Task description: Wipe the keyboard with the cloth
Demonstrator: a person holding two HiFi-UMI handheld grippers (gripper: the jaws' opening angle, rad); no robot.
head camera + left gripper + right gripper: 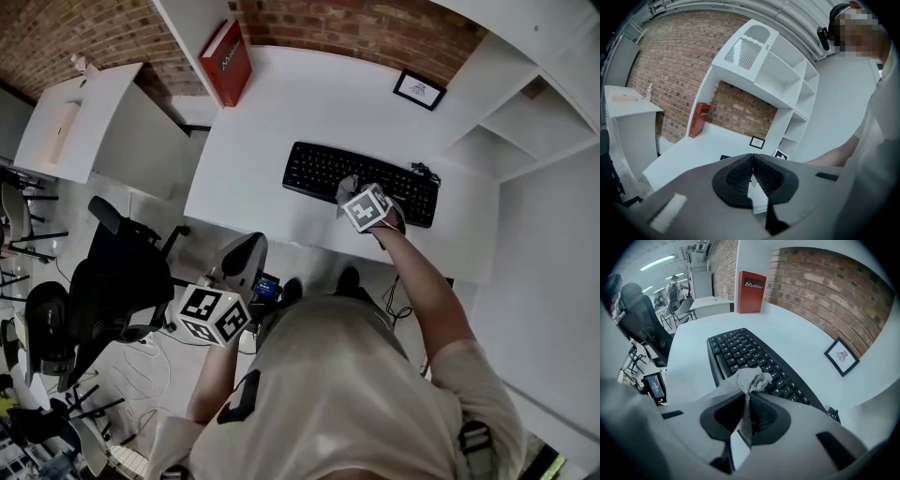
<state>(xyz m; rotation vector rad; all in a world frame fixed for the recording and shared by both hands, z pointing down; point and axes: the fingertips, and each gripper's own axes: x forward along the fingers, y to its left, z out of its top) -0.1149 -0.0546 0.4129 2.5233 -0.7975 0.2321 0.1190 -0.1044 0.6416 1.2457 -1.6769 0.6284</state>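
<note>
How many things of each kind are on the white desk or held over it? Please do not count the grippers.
keyboard: 1
cloth, held in the right gripper: 1
red book: 1
framed picture: 1
Total: 4

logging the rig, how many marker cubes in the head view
2: a cube on the right hand-held gripper over the keyboard; a cube on the left hand-held gripper, off the desk.
</note>
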